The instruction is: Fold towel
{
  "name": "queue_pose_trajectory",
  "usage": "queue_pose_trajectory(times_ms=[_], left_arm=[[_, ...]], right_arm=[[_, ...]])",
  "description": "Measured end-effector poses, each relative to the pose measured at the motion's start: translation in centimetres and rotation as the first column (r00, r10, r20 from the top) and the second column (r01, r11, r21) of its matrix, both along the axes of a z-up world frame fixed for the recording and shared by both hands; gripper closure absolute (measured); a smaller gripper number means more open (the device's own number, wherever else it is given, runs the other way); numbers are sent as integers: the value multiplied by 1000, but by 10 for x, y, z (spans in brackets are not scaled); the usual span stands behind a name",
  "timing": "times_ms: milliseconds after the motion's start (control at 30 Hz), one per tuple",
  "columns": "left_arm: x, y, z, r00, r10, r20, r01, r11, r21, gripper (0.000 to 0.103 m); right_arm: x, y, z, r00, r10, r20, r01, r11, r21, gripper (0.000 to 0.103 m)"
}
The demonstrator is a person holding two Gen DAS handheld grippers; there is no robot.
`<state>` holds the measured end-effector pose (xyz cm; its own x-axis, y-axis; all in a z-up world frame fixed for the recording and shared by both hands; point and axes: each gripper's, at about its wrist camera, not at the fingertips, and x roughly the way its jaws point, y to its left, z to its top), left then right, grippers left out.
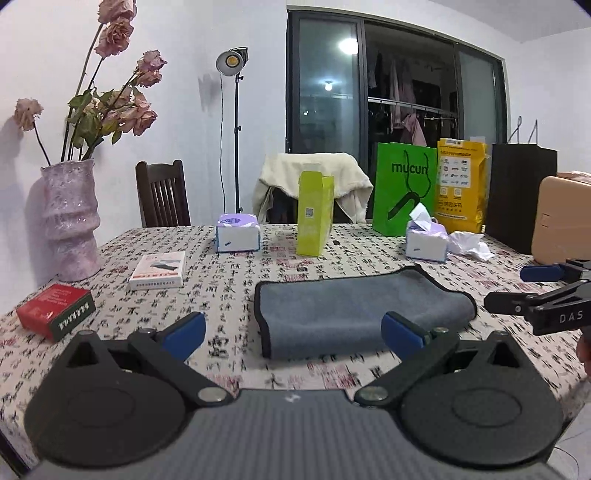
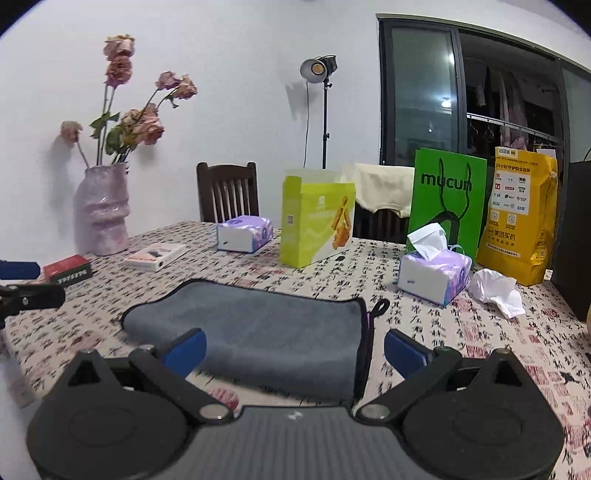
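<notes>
Folded towel ahead of two empty, wide-open grippers

Left wrist: left gripper [image 1: 293,334] spread, gripping nothing, grey towel [image 1: 354,314] ahead-right near table's front edge, long axis crosswise
Right wrist: right gripper [image 2: 293,345] likewise agape and empty, towel [image 2: 258,332] directly ahead, nearer

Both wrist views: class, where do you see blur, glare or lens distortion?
Left wrist view: tablecloth print is motion-smeared, the window frame bows, and a lamp reflection glares in the glass. Right wrist view: sharper, the studio lamp casts a wall shadow, and corners vignette.
</notes>
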<state>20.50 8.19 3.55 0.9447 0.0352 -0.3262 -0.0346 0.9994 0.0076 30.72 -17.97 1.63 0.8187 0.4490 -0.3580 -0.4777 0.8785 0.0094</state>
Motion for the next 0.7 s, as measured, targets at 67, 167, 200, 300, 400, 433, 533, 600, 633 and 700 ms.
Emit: queue_pose_trajectory(times_ms=[67, 167, 200, 300, 400, 433, 533, 600, 633, 700], left_arm=[[-10, -4, -5, 1000, 2, -5, -2, 1000, -4, 0], [-25, -9, -8, 1000, -4, -1, 5, 1000, 8, 0], [-30, -10, -8, 1000, -4, 3, 4, 1000, 12, 0], [-45, -13, -6, 1000, -8, 22, 8, 1000, 14, 0], [-60, -15, -4, 999, -6, 38, 6, 1000, 13, 0], [-65, -16, -4, 999, -4, 43, 3, 1000, 18, 0], [-81, -21, -6, 998, -2, 55, 0, 999, 39, 0], [-90, -23, -8, 998, 3, 64, -6, 999, 45, 0], [-95, -25, -9, 998, 8, 67, -11, 999, 46, 0], [-103, -27, -13, 997, 28, 70, -31, 999, 42, 0]], right_arm=[[-9, -2, -3, 1000, 1, -1, -1, 1000, -5, 0], [-24, -7, -6, 1000, 2, -3, -2, 1000, 0, 0], [-30, -9, -7, 1000, -1, -1, 1, 1000, 2, 0], [-44, -17, -6, 1000, -19, 9, 19, 1000, 18, 0], [-58, -24, -4, 999, -34, 13, 33, 999, 42, 0], [-64, -26, -3, 999, -36, 14, 36, 998, 47, 0], [-77, -31, -2, 999, -37, 15, 36, 997, 61, 0], [-86, -33, -2, 999, -31, 13, 31, 997, 66, 0], [-89, -34, -1, 1000, -28, 12, 27, 997, 66, 0], [-96, -35, -1, 1000, -22, 12, 22, 998, 64, 0]])
